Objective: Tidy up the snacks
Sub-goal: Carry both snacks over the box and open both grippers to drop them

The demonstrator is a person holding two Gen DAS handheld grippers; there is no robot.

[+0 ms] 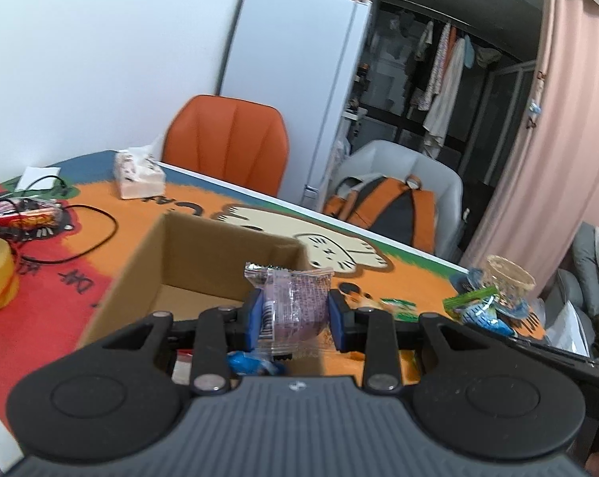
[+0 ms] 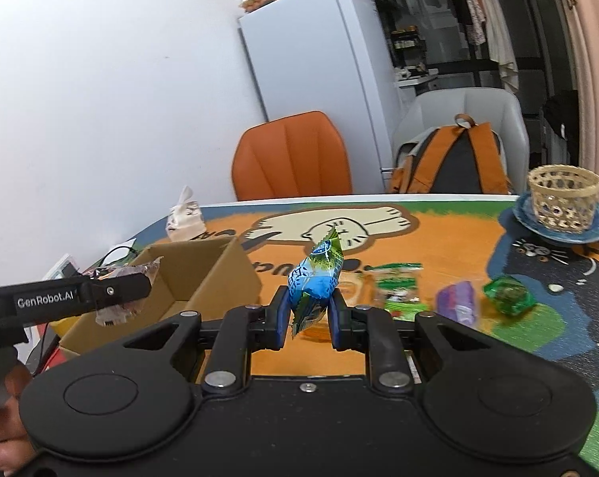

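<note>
Holding 2 snacks: left tool (image 1: 295, 318) is clamped on a purple clear-wrapped snack (image 1: 295, 306), right tool (image 2: 310, 320) is clamped on a blue-green packet (image 2: 315, 282). Landmark is the cardboard box (image 2: 204, 274) on the table (image 2: 450, 246). Purple snack hangs at the box's near rim, box opening straight ahead of the left tool, so left looks nearer for the drop. Blue-green packet stands upright, long axis vertical, right of the box. 3 loose snacks lie further right of the box: green-white packet (image 2: 399, 288), purple candy (image 2: 456, 302), green candy (image 2: 508, 294).
</note>
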